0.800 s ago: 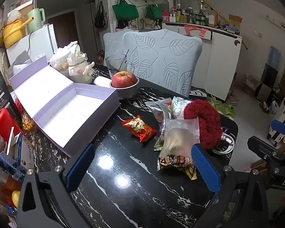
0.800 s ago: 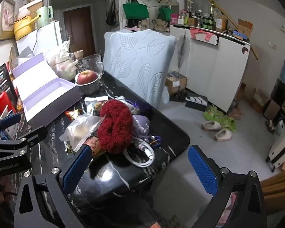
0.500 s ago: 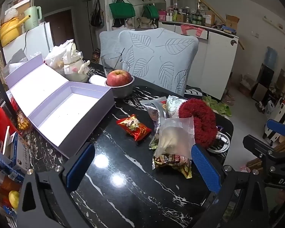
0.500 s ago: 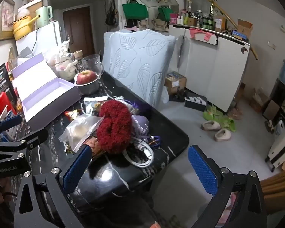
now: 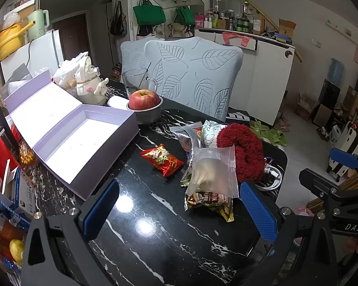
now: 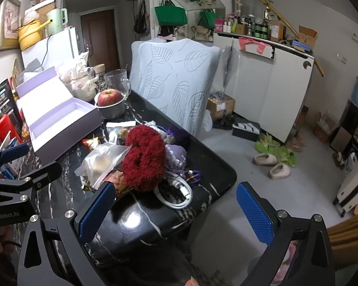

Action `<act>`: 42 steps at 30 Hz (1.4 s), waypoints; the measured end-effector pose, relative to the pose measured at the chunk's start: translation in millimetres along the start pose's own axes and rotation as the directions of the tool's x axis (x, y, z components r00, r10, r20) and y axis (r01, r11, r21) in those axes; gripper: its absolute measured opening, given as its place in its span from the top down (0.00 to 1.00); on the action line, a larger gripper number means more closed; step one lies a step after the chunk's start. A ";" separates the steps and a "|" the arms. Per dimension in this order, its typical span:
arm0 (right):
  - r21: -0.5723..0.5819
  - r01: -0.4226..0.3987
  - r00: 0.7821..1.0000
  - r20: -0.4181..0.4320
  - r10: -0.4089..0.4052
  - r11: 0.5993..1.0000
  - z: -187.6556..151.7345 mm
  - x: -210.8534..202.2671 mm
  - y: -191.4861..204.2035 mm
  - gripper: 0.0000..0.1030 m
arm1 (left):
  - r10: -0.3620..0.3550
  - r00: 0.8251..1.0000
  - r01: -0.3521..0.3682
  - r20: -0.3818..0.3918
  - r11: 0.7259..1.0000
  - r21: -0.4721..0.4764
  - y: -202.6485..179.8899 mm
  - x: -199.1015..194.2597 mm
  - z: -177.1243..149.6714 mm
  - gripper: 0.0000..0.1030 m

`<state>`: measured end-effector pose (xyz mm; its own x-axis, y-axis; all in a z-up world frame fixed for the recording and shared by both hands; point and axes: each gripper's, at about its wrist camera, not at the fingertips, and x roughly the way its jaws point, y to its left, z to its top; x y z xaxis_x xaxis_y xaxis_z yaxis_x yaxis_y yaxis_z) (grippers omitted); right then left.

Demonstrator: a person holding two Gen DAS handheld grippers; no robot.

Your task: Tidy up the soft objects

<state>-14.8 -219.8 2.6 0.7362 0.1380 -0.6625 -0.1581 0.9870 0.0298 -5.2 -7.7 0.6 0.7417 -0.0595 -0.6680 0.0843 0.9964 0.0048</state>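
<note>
Surface: black marble-patterned table (image 5: 160, 233) with white veins, a leaf-embossed chair back (image 5: 193, 71) at its far edge.
Lilac box: open lilac gift box (image 5: 83, 143) lies empty on the left of the table, lid folded back to the far left.
Pile: soft things sit heaped at the right end of the table, well apart from the box.
Red scrunchie: fluffy red scrunchie (image 5: 245, 152) lies on top of the pile, touching a clear zip bag (image 5: 212, 169) on its left.
Snack packets: red snack packet (image 5: 162, 159) lies alone between box and pile; a gold-brown packet (image 5: 210, 200) pokes out under the zip bag.
Cable: white coiled cable (image 6: 179, 193) sits just near of the scrunchie.
Apple: red apple (image 5: 143, 99) rests in a metal bowl (image 5: 150, 116) beside the box's far corner.
Left gripper: left gripper (image 5: 176, 212) hangs over bare table near the pile, blue pads spread fully wide, nothing between them.
Right gripper: right gripper (image 6: 176, 212) hangs over the table's right corner, pads equally wide, holding nothing.
</note>
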 end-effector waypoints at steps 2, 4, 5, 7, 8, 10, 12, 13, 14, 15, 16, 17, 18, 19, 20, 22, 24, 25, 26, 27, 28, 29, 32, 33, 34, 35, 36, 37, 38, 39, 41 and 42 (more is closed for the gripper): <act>0.001 -0.003 1.000 0.000 0.003 1.000 -0.2 -1.6 -0.5 0.00 | -0.001 1.000 0.001 0.000 1.000 -0.001 -0.3 -0.1 -0.1 0.00; -0.001 0.001 1.000 0.002 -0.001 1.000 -0.7 -1.7 1.9 0.00 | -0.004 1.000 0.004 -0.001 1.000 0.000 -1.1 -0.5 -0.2 0.00; -0.001 0.002 1.000 0.003 -0.002 1.000 -0.8 -1.7 2.0 0.00 | -0.005 1.000 0.005 -0.001 1.000 -0.001 -1.8 -0.9 -0.3 0.00; 0.000 0.001 1.000 0.004 -0.001 1.000 -1.1 -1.6 1.9 0.00 | -0.006 1.000 0.006 -0.002 1.000 -0.002 -2.5 -1.6 -0.6 0.00; 0.000 0.000 1.000 0.004 0.000 1.000 -1.2 -1.5 2.0 0.00 | -0.006 1.000 0.006 -0.002 1.000 -0.002 -2.5 -1.6 -0.6 0.00; -0.001 -0.003 1.000 0.003 0.003 1.000 -1.0 -3.8 0.7 0.00 | -0.006 1.000 0.006 -0.003 1.000 -0.002 -2.5 -1.6 -0.6 0.00; -0.004 -0.010 1.000 -0.002 0.010 1.000 -1.2 -1.7 2.0 0.00 | -0.006 1.000 0.006 -0.004 1.000 -0.004 -3.1 -2.4 -1.0 0.00; -0.005 -0.012 1.000 -0.003 0.012 1.000 -1.3 -1.2 1.6 0.00 | -0.006 1.000 0.006 -0.006 1.000 -0.004 -3.5 -2.8 -1.1 0.00; -0.006 -0.014 1.000 -0.003 0.014 1.000 -1.2 -0.9 1.6 0.00 | -0.007 1.000 0.007 -0.006 1.000 -0.006 -2.6 -2.1 -1.5 0.00; -0.007 -0.014 1.000 -0.004 0.014 1.000 -1.1 -0.5 1.6 0.00 | -0.007 1.000 0.007 -0.007 1.000 -0.006 -2.4 -2.2 -1.4 0.00; -0.006 -0.014 1.000 -0.003 0.014 1.000 -1.2 -0.4 1.6 0.00 | -0.007 1.000 0.007 -0.007 1.000 -0.005 -2.4 -2.1 -1.3 0.00; -0.006 -0.014 1.000 -0.002 0.014 1.000 -1.2 -0.4 1.5 0.00 | -0.007 1.000 0.007 -0.007 1.000 -0.006 -2.2 -2.2 -1.4 0.00; -0.005 -0.015 1.000 -0.003 0.015 1.000 -1.1 -0.3 1.4 0.00 | -0.007 1.000 0.007 -0.007 1.000 -0.006 -2.5 -2.7 -1.5 0.00; -0.005 -0.015 1.000 -0.003 0.015 1.000 -1.0 -0.4 1.6 0.00 | -0.008 1.000 0.008 -0.007 1.000 -0.006 -2.2 -2.1 -1.4 0.00; -0.005 -0.017 1.000 -0.003 0.017 1.000 -0.9 -0.2 1.7 0.00 | -0.008 1.000 0.008 -0.007 1.000 -0.005 -2.2 -2.1 -1.4 0.00; -0.005 -0.017 1.000 -0.004 0.017 1.000 -0.7 0.3 1.6 0.00 | -0.008 1.000 0.008 -0.007 1.000 -0.006 -2.2 -2.1 -1.4 0.00; -0.004 -0.018 1.000 -0.003 0.018 1.000 -1.0 0.5 1.5 0.00 | -0.010 1.000 0.010 -0.009 1.000 -0.005 -2.4 -2.4 -1.6 0.00; -0.004 -0.018 1.000 -0.003 0.018 1.000 -1.0 0.6 1.5 0.00 | -0.012 1.000 0.012 -0.009 1.000 -0.005 -2.3 -2.3 -1.4 0.00; -0.004 -0.019 1.000 -0.004 0.019 1.000 -1.0 0.7 1.5 0.00 | -0.015 1.000 0.015 -0.011 1.000 -0.005 -2.3 -1.7 -1.2 0.00; -0.005 -0.020 1.000 -0.004 0.020 1.000 -1.2 0.9 1.6 0.00 | -0.016 1.000 0.016 -0.012 1.000 -0.005 -2.6 -2.0 -1.3 0.00; -0.006 -0.022 1.000 -0.005 0.022 1.000 -1.0 1.6 1.7 0.00 | -0.015 1.000 0.015 -0.013 1.000 -0.005 -3.0 -0.9 -0.9 0.00; -0.007 -0.023 1.000 -0.006 0.023 1.000 -1.0 2.0 1.9 0.00 | -0.014 1.000 0.014 -0.014 1.000 -0.003 -3.2 -0.8 -0.7 0.00; -0.010 -0.027 1.000 -0.007 0.027 1.000 -1.2 3.7 1.1 0.00 | -0.014 1.000 0.014 -0.015 1.000 -0.002 -3.5 -0.5 -0.5 0.00; -0.010 -0.027 1.000 -0.007 0.027 1.000 -1.4 3.7 1.1 0.00 | -0.015 1.000 0.015 -0.016 1.000 -0.003 -3.6 -0.6 -0.7 0.00; -0.010 -0.029 1.000 -0.007 0.029 1.000 -1.4 4.0 1.0 0.00 | -0.015 1.000 0.015 -0.015 1.000 -0.003 -3.7 -0.3 -0.5 0.00; -0.010 -0.031 1.000 -0.006 0.030 0.999 -1.2 4.4 1.2 0.00 | -0.015 1.000 0.015 -0.015 1.000 -0.003 -3.8 -0.3 -0.5 0.00; -0.010 -0.032 0.999 -0.006 0.032 0.999 -1.5 4.7 0.6 0.00 | -0.016 1.000 0.016 -0.016 1.000 -0.004 -4.1 -0.4 -0.7 0.00; -0.011 -0.034 0.999 -0.006 0.033 0.999 -1.8 5.1 0.6 0.00 | -0.014 1.000 0.014 -0.015 1.000 -0.002 -3.9 -0.3 -0.6 0.00; -0.011 -0.035 0.999 -0.006 0.035 0.999 -2.0 5.5 0.6 0.00 | -0.014 1.000 0.014 -0.015 1.000 -0.002 -3.9 -0.3 -0.6 0.00; -0.012 -0.036 0.999 -0.006 0.036 0.999 -2.1 5.7 0.5 0.00 | -0.014 1.000 0.014 -0.015 1.000 -0.002 -4.0 -0.5 -0.7 0.00; -0.011 -0.036 0.999 -0.006 0.036 0.999 -2.1 5.7 0.7 0.00 | -0.015 1.000 0.015 -0.015 1.000 -0.002 -3.7 -0.3 -0.4 0.00; -0.011 -0.036 0.999 -0.006 0.036 0.999 -2.0 5.6 0.7 0.00 | -0.015 1.000 0.015 -0.014 1.000 -0.002 -3.7 -0.4 -0.5 0.00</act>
<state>-12.1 -218.5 -2.7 0.7264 0.1725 -0.6653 -0.1916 0.9804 0.0451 -6.1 -11.4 0.5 0.7307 -0.0734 -0.6787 0.0937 0.9956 -0.0068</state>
